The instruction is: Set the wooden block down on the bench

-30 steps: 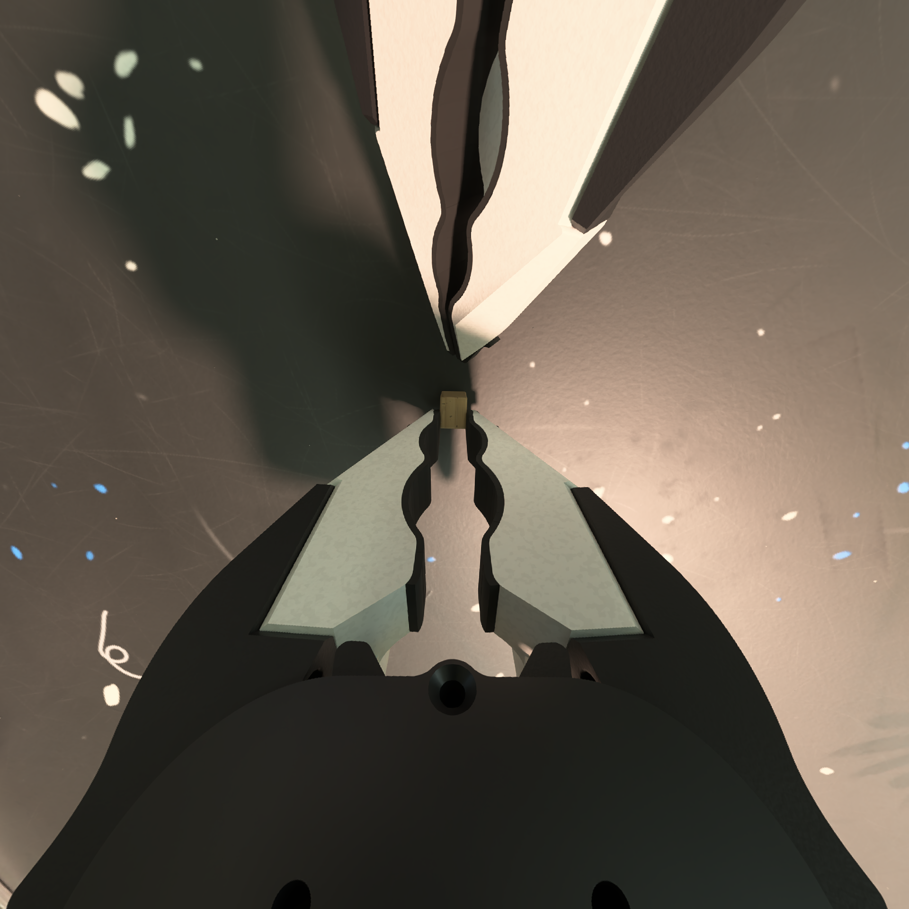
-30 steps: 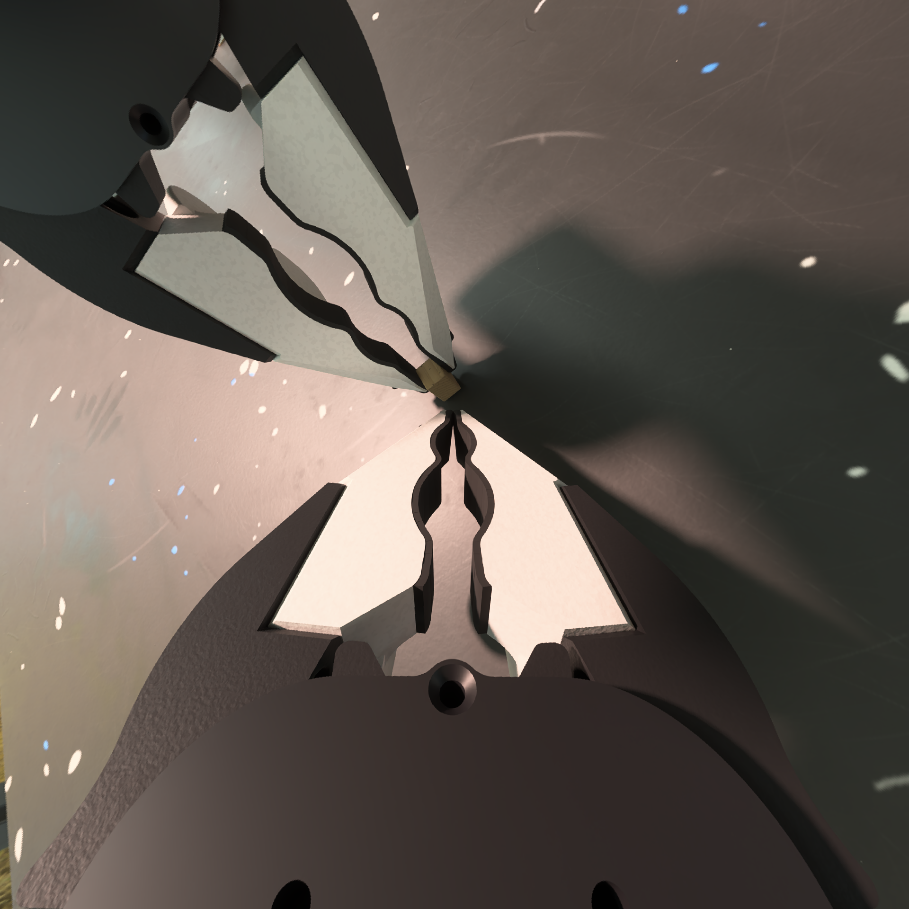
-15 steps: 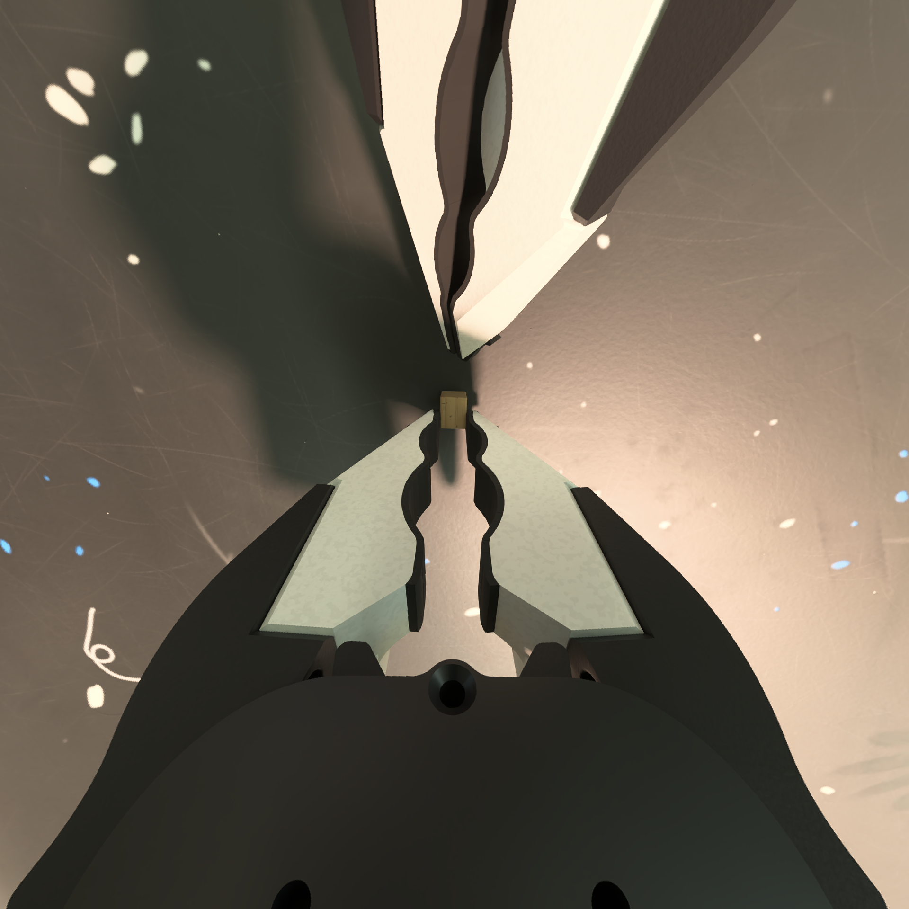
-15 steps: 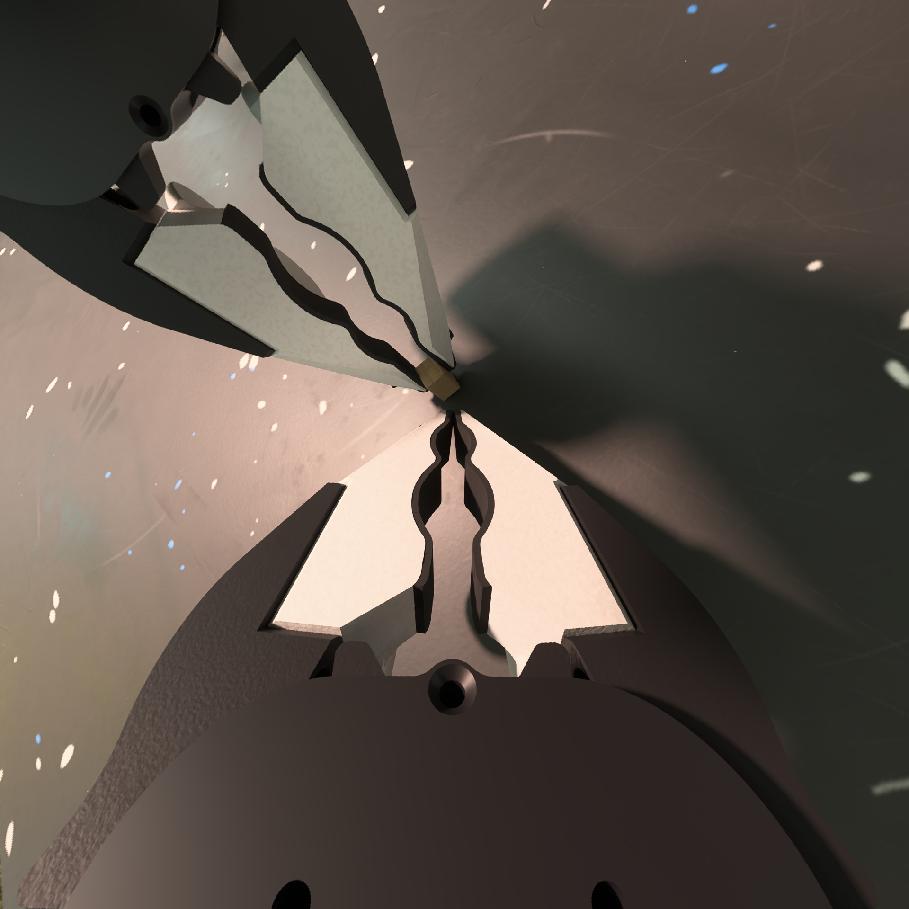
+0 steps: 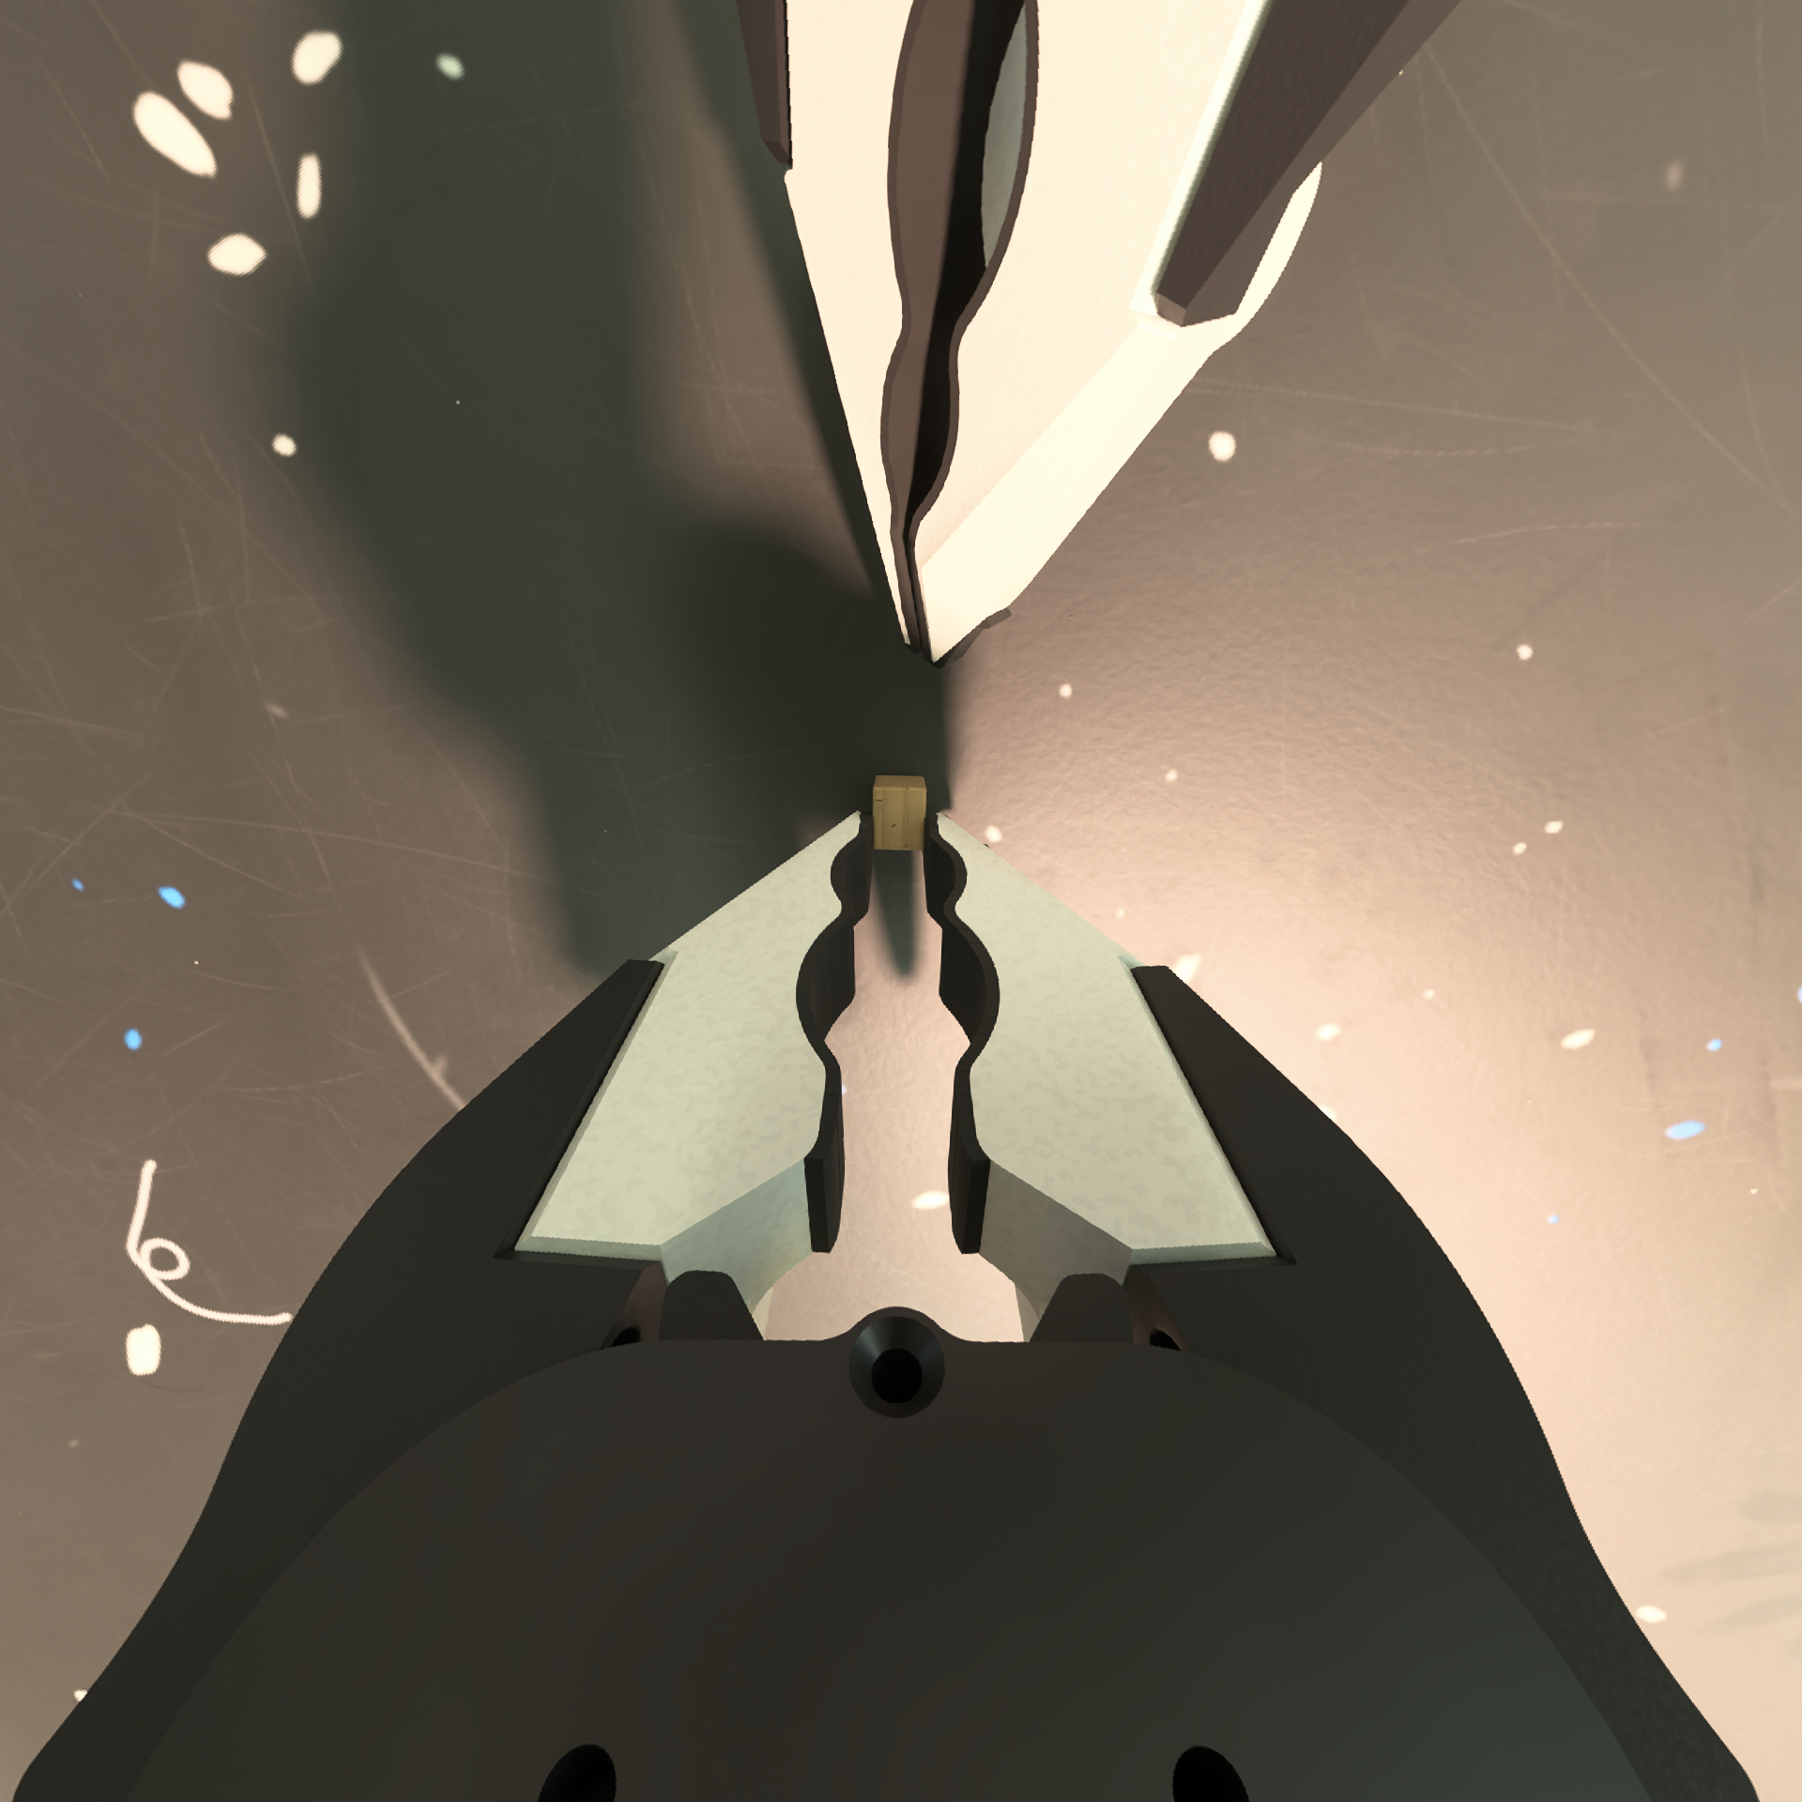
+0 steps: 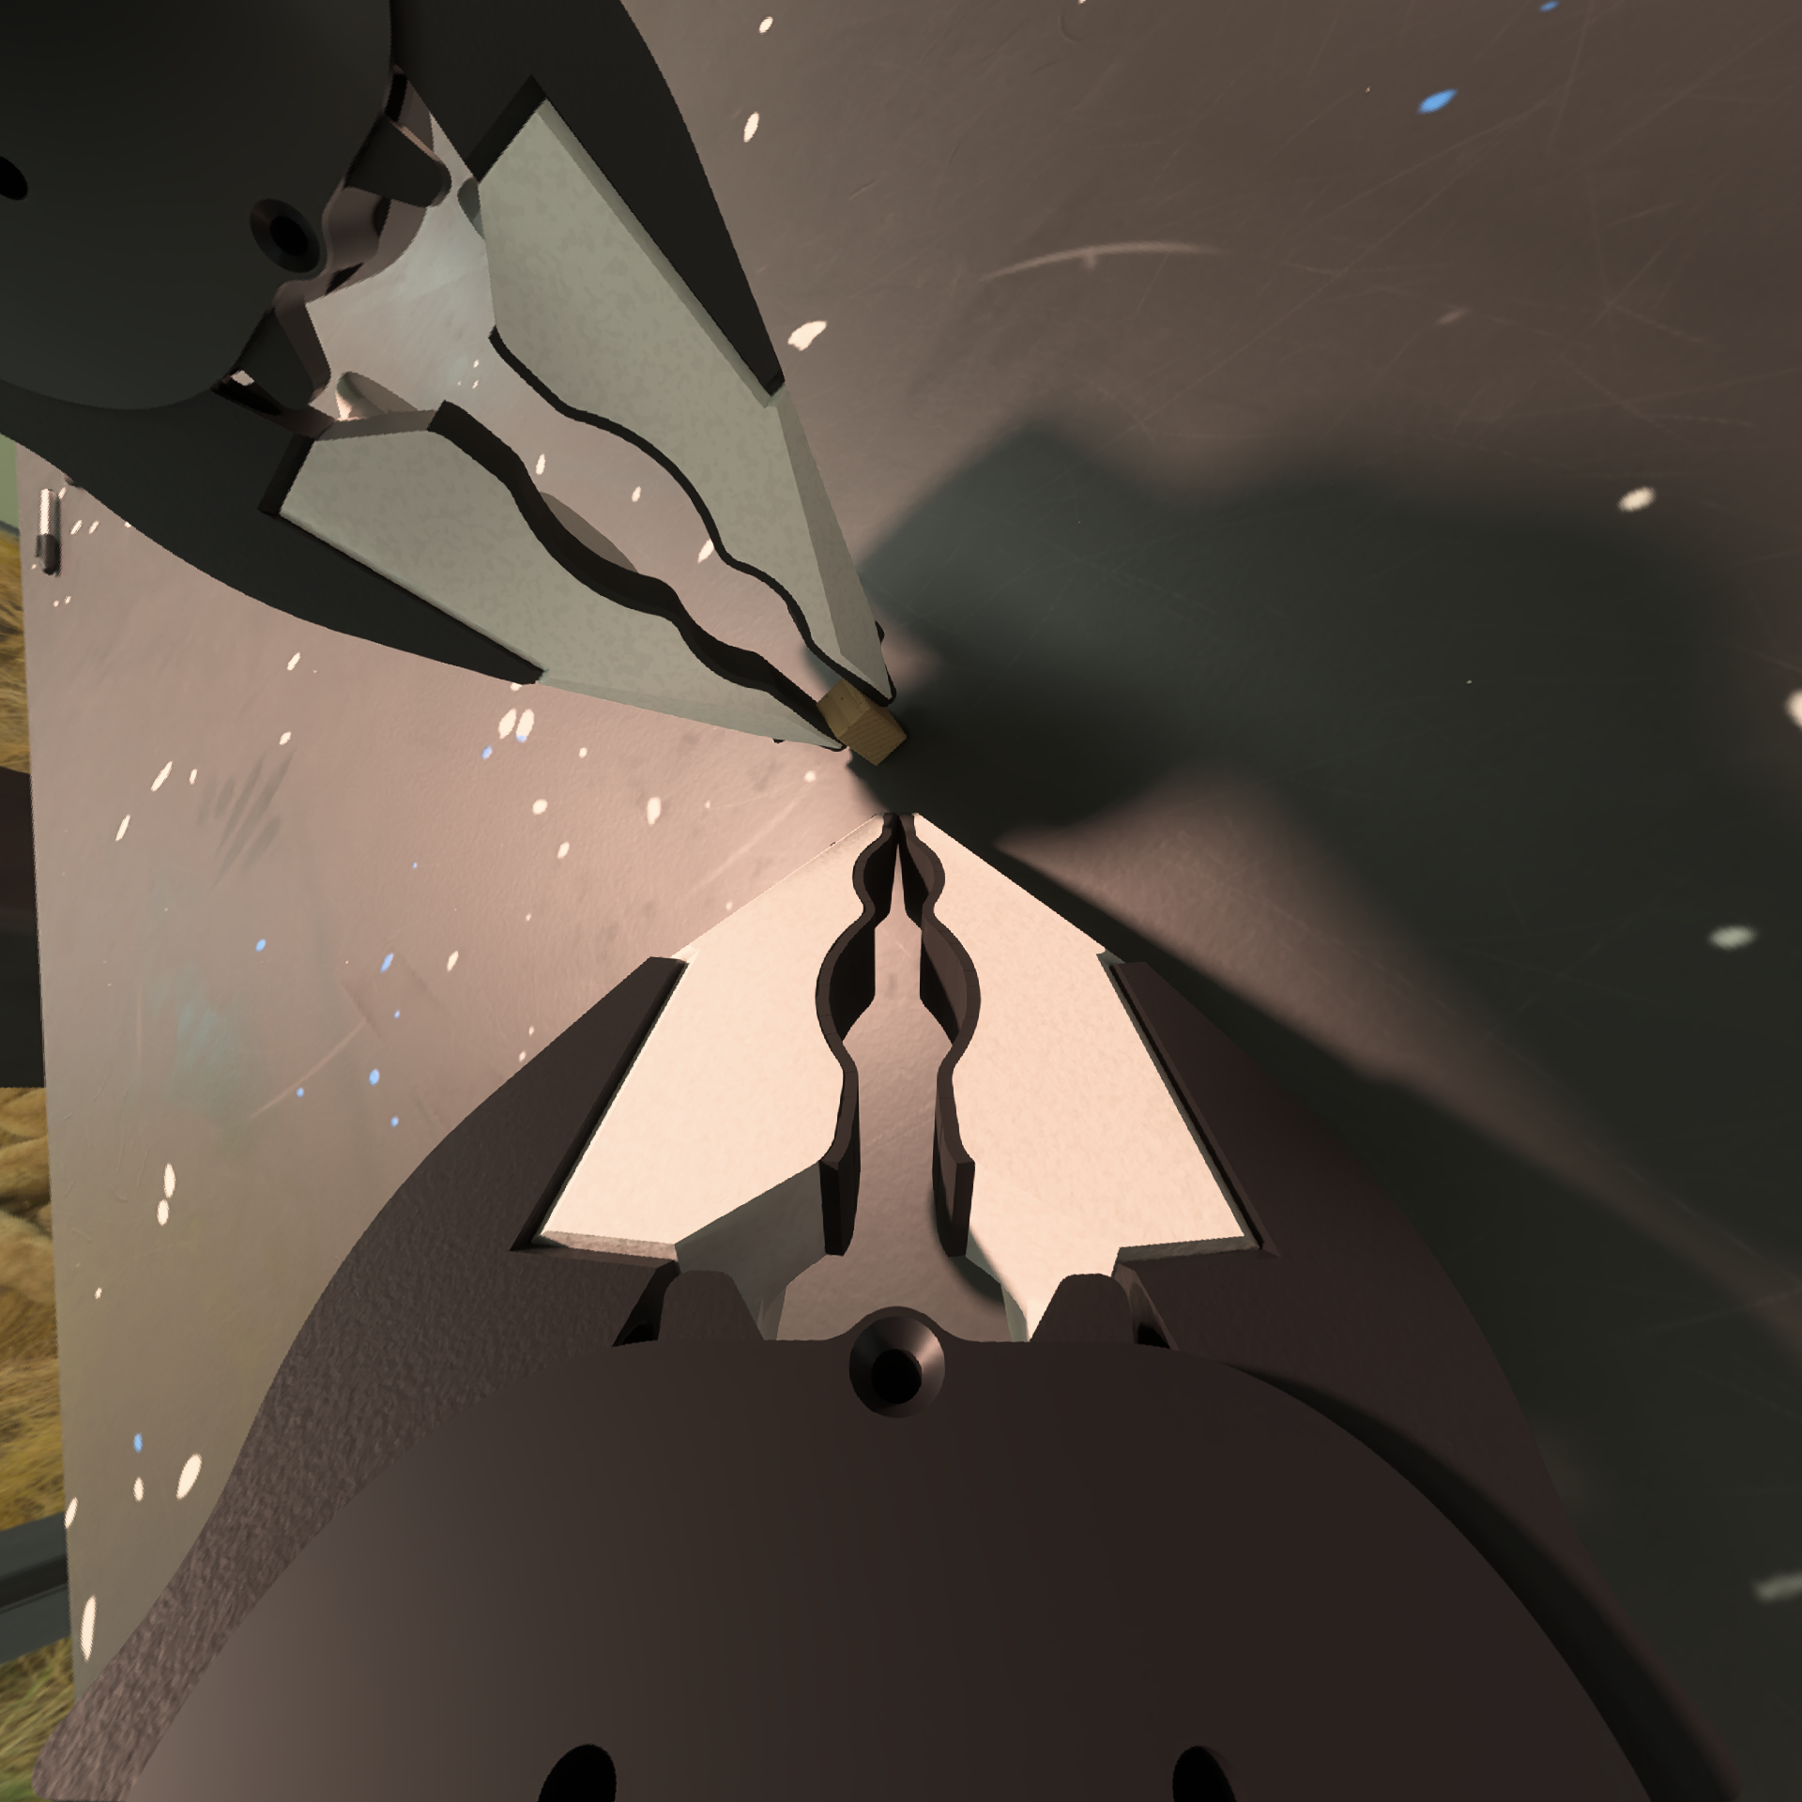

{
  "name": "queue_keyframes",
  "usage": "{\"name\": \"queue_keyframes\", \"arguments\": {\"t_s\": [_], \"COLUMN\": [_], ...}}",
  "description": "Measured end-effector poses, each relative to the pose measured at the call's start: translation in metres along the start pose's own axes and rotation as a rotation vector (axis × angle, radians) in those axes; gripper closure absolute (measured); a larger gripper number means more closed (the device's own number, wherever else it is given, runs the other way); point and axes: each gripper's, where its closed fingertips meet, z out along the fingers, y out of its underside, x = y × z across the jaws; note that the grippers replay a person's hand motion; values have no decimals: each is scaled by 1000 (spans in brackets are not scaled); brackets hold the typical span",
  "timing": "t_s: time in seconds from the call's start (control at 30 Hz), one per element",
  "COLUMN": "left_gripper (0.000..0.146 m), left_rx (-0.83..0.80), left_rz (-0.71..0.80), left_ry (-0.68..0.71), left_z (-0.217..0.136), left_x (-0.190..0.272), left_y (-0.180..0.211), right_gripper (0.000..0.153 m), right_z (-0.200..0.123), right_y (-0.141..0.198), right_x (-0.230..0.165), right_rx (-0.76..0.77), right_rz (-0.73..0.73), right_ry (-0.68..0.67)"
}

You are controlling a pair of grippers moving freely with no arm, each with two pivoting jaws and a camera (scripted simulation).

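the wooden block point(image 5: 898, 814) is the landmark here: a small pale cube pinched at the very tips of the left gripper point(image 5: 898, 829), whose jaws are closed down to just the cube's width, with most of the cube poking out past the tips. the right gripper point(image 6: 895, 824) sits just beside the cube, opposite the left one, its tips pressed together with nothing between them, so it looks idle. beneath the cube lies the bench point(image 5: 1463, 683), a scuffed grey-brown surface flecked with pale and blue spots, and the cube's shadow falls close under it, which suggests it is low over the surface; whether it already touches cannot be told from either view. the step in hand reads as the final lowering before release. the next move likely calls for easing the cube straight down until a flat face meets the bench, then parting the left jaws gently and evenly so neither tip drags or tips it, and backing away without brushing the neighbouring right tips, which leave little room.
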Motion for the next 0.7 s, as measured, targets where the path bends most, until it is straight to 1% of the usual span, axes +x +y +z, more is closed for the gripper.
{"name": "queue_keyframes", "arguments": {"t_s": [0.37,0.7], "left_gripper": [137,137], "left_rx": [5,3], "left_rz": [24,45], "left_ry": [20,12], "left_z": [-2,-2], "left_x": [3,4], "left_y": [-2,-2], "right_gripper": [153,153], "right_z": [-1,-2], "right_y": [1,2], "right_x": [0,0], "right_rx": [0,-7], "right_rz": [28,21], "right_ry": [-23,-26]}}
